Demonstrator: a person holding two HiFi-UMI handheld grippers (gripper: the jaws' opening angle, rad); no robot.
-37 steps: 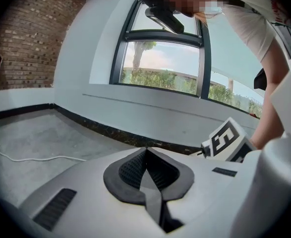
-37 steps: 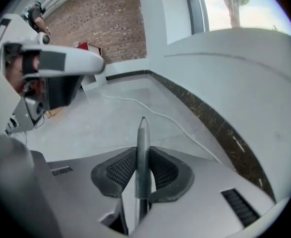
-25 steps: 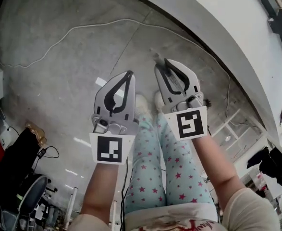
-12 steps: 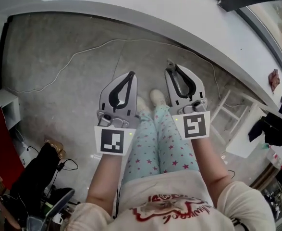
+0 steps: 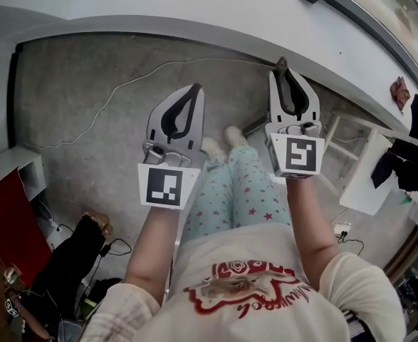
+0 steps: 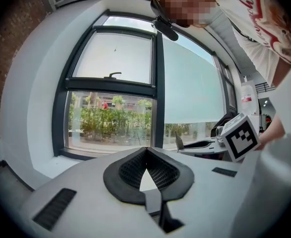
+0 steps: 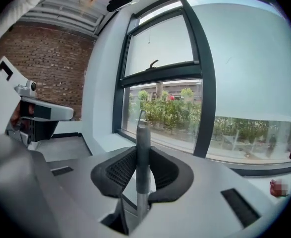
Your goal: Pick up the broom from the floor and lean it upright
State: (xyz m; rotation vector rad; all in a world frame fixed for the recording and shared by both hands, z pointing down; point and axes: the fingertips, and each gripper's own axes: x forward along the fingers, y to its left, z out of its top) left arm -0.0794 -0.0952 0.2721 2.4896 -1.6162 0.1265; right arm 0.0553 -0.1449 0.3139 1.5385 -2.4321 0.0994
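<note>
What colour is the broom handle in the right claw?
Dark grey at the end, silvery lower down: the broom handle shows best in the right gripper view.

Bright daylight floods through the window (image 6: 135, 83), whose panes glare white; fisheye bending darkens all corners; focus stays sharp.

Grey handle (image 7: 143, 152) between black pads (image 7: 172, 175); mint trousers (image 5: 226, 205) with red stars; red panel (image 5: 9, 219) at eight o'clock; grey floor (image 5: 87, 84).
</note>
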